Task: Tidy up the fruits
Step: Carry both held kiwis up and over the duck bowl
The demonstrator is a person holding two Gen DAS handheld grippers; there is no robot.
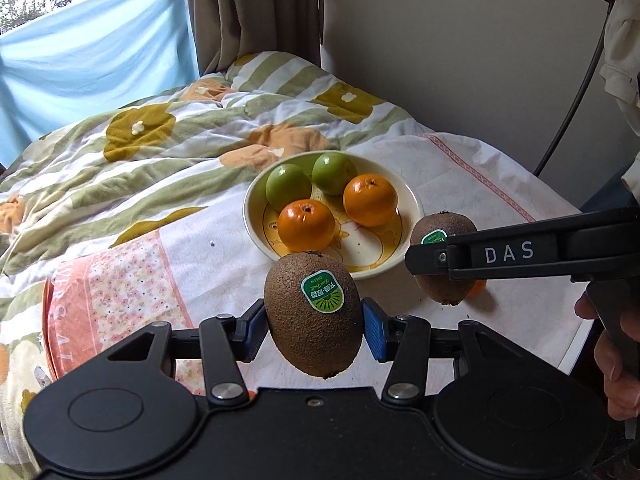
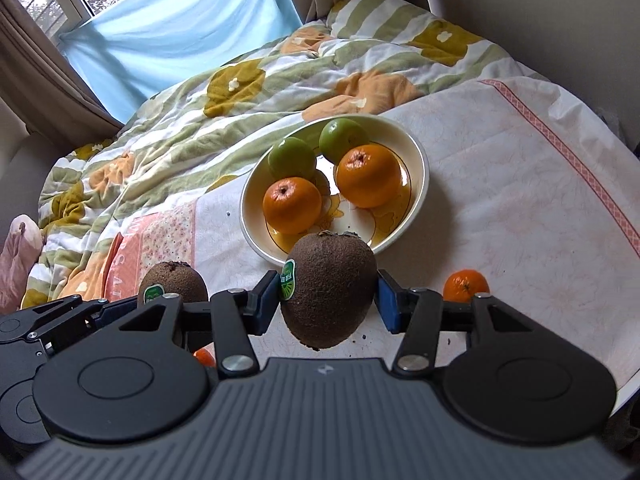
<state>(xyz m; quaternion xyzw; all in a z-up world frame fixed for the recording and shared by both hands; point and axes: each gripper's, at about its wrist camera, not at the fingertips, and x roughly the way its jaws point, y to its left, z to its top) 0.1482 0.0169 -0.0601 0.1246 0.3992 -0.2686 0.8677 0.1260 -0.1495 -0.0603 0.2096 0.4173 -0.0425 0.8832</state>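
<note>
My left gripper is shut on a brown kiwi with a green sticker, held above the cloth near the bowl's front. My right gripper is shut on a second kiwi; it also shows in the left wrist view to the right of the bowl. The cream bowl holds two oranges and two green fruits. The same bowl shows in the right wrist view. A small mandarin lies on the cloth to the right. The left gripper's kiwi shows at left.
The white cloth covers a small table beside a bed with a flowered quilt. A wall and a black cable stand at the right. A second small orange piece peeks out beneath my right gripper.
</note>
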